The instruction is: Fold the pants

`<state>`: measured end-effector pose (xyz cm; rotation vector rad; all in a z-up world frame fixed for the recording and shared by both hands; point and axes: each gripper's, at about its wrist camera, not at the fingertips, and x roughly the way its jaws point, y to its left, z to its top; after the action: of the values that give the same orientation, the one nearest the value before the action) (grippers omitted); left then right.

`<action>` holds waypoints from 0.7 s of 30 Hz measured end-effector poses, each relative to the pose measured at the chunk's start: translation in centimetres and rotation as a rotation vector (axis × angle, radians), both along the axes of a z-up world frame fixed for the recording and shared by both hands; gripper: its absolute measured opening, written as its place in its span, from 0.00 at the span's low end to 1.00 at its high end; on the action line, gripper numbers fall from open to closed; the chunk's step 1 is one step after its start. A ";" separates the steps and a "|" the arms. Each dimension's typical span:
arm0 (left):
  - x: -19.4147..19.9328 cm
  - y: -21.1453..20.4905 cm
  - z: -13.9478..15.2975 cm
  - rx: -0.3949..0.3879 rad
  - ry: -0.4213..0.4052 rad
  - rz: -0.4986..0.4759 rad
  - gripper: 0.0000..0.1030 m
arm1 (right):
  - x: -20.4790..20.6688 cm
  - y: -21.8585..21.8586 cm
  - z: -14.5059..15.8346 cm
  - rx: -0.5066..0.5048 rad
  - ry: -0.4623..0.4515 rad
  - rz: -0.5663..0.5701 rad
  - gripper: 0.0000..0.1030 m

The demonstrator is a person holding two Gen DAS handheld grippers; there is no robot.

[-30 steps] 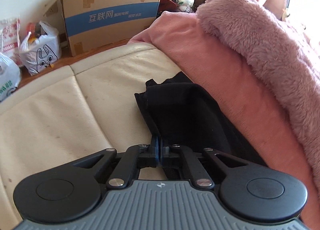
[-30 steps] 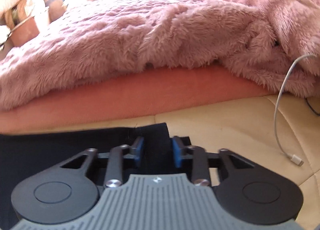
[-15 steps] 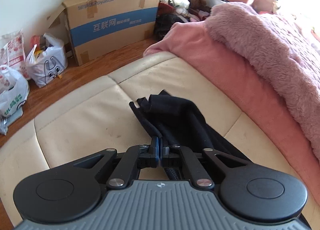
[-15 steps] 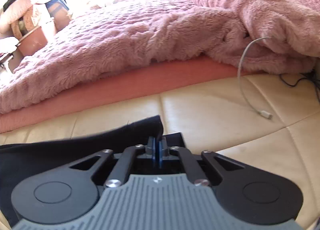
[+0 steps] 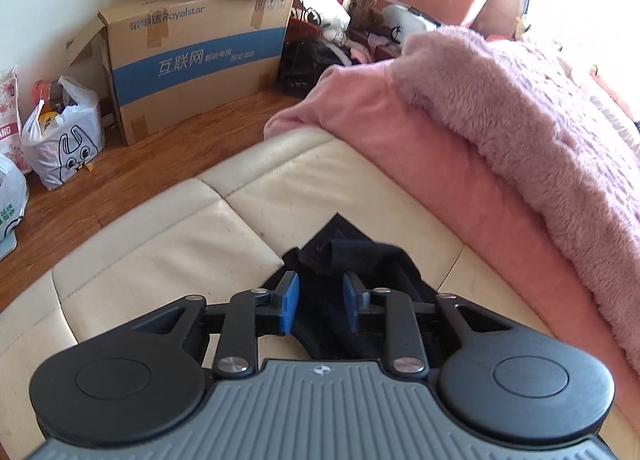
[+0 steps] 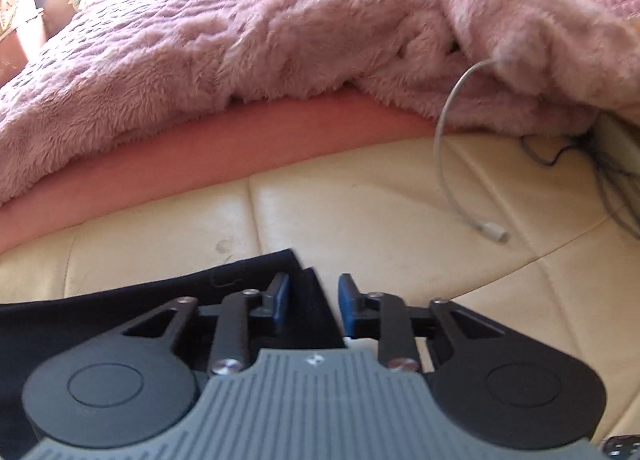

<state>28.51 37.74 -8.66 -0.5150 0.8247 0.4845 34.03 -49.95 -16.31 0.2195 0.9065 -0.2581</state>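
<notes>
- Step in hand: release after a fold pass. The black pants (image 5: 352, 260) lie on the cream leather bed surround (image 5: 168, 252), just beside the pink mattress edge (image 5: 420, 148).
- Left tongs (image 5: 319, 302): the jaws have just been opening and now stand spread. A bunched fold of cloth lies between the blue pads (image 5: 289, 302), but they do not press on it.
- Right tongs (image 6: 313, 302): the jaws have just been opening as well and stand parted. A corner of the pants sits in the gap, nearer the left-hand pad; no pinch is visible.
- In the right wrist view the cloth runs off to the left as a flat dark band.
- A white charging cable (image 6: 448, 164) lies on the surround, clear of the pants.
- Judgement: one fold is laid; the bunched end at the left tongs looks untidy.
- Next move calls for: lift both tongs clear without dragging cloth, then take a fresh hold on the far end for a further fold, or smooth the bunched end first.
</notes>
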 end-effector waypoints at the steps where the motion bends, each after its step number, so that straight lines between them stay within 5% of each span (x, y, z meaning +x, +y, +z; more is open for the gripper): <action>1: -0.1 0.2 0.3 0.002 -0.011 -0.007 0.37 | -0.4 0.4 0.8 -0.020 -0.015 0.001 0.27; 5: -0.4 1.6 0.4 -0.019 -0.055 0.004 0.46 | -2.3 3.6 2.4 -0.029 -0.049 0.089 0.27; 9: 0.5 2.8 -0.3 -0.061 -0.087 0.008 0.46 | -3.5 6.4 0.9 -0.035 -0.005 0.141 0.26; 11: 1.5 2.7 -0.2 -0.060 -0.100 -0.036 0.48 | -3.7 6.6 -0.5 -0.030 0.029 0.120 0.26; 15: 2.7 1.2 0.8 -0.004 -0.130 -0.217 0.67 | -3.9 6.2 -1.2 -0.021 0.047 0.083 0.26; 20: 3.8 -1.2 -0.9 0.202 0.016 -0.358 0.63 | -3.4 6.5 -1.3 -0.047 0.068 0.096 0.27; 21: 4.0 -1.4 -1.3 0.219 0.035 -0.373 0.48 | -3.3 6.6 -1.4 -0.048 0.068 0.094 0.27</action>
<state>32.49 36.32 -9.93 -0.1441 0.8662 0.2358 30.70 -43.36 -17.69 0.1234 0.9745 -0.2009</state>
